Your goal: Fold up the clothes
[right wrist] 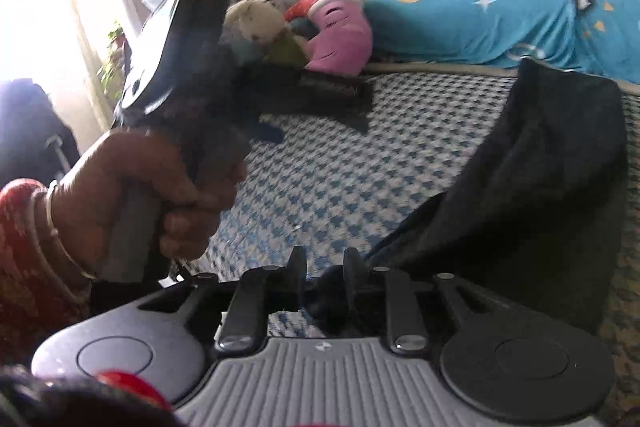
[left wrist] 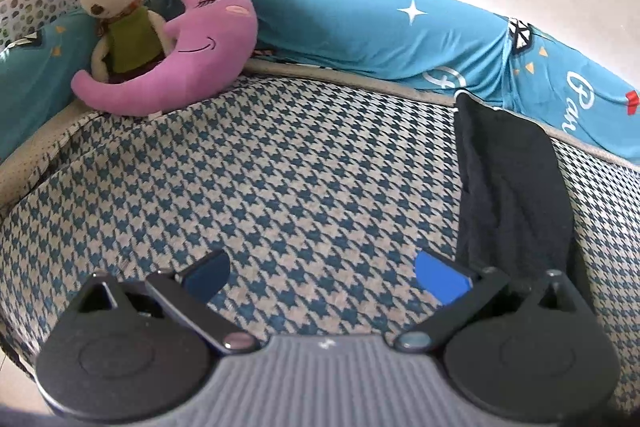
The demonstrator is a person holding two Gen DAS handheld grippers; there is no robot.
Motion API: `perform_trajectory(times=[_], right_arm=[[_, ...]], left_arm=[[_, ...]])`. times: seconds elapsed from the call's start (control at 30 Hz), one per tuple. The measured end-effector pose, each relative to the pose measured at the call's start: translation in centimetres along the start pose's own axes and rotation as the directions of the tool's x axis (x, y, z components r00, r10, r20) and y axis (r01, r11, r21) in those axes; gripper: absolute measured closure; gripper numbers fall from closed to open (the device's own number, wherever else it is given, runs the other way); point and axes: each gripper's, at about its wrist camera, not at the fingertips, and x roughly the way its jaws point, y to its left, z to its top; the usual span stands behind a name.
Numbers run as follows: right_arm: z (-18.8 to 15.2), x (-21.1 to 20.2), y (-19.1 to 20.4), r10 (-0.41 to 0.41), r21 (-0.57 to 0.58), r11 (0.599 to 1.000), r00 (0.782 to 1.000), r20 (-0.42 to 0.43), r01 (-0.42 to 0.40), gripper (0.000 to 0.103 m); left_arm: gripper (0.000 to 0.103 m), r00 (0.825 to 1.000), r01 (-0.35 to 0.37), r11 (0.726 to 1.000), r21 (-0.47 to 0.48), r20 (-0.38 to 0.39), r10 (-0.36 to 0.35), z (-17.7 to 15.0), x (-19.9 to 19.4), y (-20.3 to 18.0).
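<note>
Far left in the left wrist view we see a rabbit toy (left wrist: pixel 110 11) leaning on a pink moon cushion (left wrist: pixel 192 39) at the bed's back edge. A teal bolster (left wrist: pixel 380 27) runs rightward along the wall. We log the left gripper (left wrist: pixel 322 277) over the houndstooth bed (left wrist: pixel 280 167), jaws released and wide apart, holding nothing. To its right a dark garment (left wrist: pixel 508 195) lies in a long strip on the bed, its near end just beside the right finger.

In the right wrist view, a hand (right wrist: pixel 152 195) at left grips the left gripper's handle; image blurred there. At centre the right gripper (right wrist: pixel 324 277) has its jaws clenched on a bunched edge of the garment (right wrist: pixel 532 179), which rises up and to the right from the jaws.
</note>
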Motion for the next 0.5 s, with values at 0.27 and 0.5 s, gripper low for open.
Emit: perform_trajectory(times=[0.27, 0.5], right_arm=[[-0.7, -3.0, -3.3, -0.121, 0.076, 0.990, 0.993, -0.018, 0.122, 0.082], [-1.8, -5.3, -6.5, -0.194, 0.184, 0.963, 0.980, -0.040, 0.198, 0.081]], left_arm=[[0.000, 1.000, 0.022, 0.999, 0.042, -0.015, -0.021, -0.5, 0.4, -1.8], [0.000, 0.999, 0.044, 0.994, 0.095, -0.028, -0.042, -1.1, 0.7, -3.7]])
